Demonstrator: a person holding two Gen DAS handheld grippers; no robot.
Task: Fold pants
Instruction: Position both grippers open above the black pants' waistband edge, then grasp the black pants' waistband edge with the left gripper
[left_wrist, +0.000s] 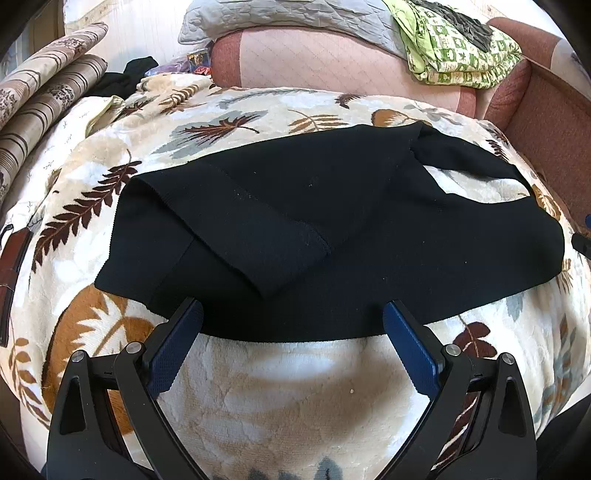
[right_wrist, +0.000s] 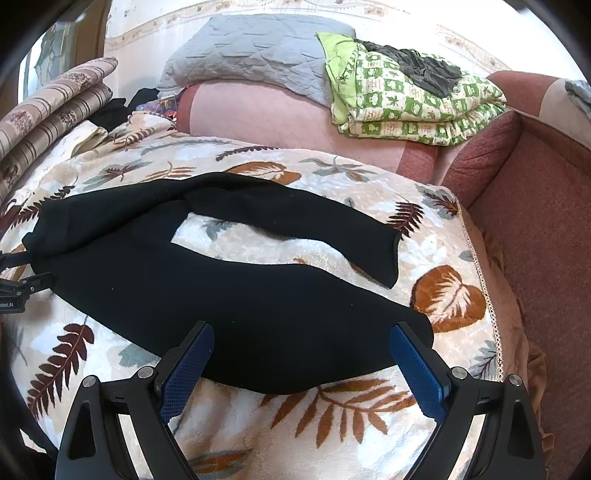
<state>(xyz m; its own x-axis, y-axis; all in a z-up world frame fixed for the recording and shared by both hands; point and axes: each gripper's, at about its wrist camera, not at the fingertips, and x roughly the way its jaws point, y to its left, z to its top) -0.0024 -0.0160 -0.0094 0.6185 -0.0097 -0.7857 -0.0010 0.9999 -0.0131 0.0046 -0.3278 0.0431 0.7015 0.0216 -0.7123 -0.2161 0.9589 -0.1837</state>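
Black pants (left_wrist: 332, 229) lie spread on a leaf-patterned blanket (left_wrist: 295, 387), waist end at the left with a flap folded over it, two legs splayed to the right. In the right wrist view the pants (right_wrist: 221, 295) show both legs apart, with blanket (right_wrist: 332, 424) between them. My left gripper (left_wrist: 291, 314) is open and empty, its tips at the near edge of the waist part. My right gripper (right_wrist: 301, 336) is open and empty, its tips over the near leg close to its hem. The left gripper's body shows at the far left of the right wrist view (right_wrist: 22, 288).
A pink quilted cushion (right_wrist: 277, 122) lies behind the blanket, with a grey quilt (right_wrist: 251, 55) and a folded green patterned blanket (right_wrist: 417, 107) on it. Rolled striped fabric (left_wrist: 44, 92) lies at the left. A reddish sofa arm (right_wrist: 535, 221) borders the right.
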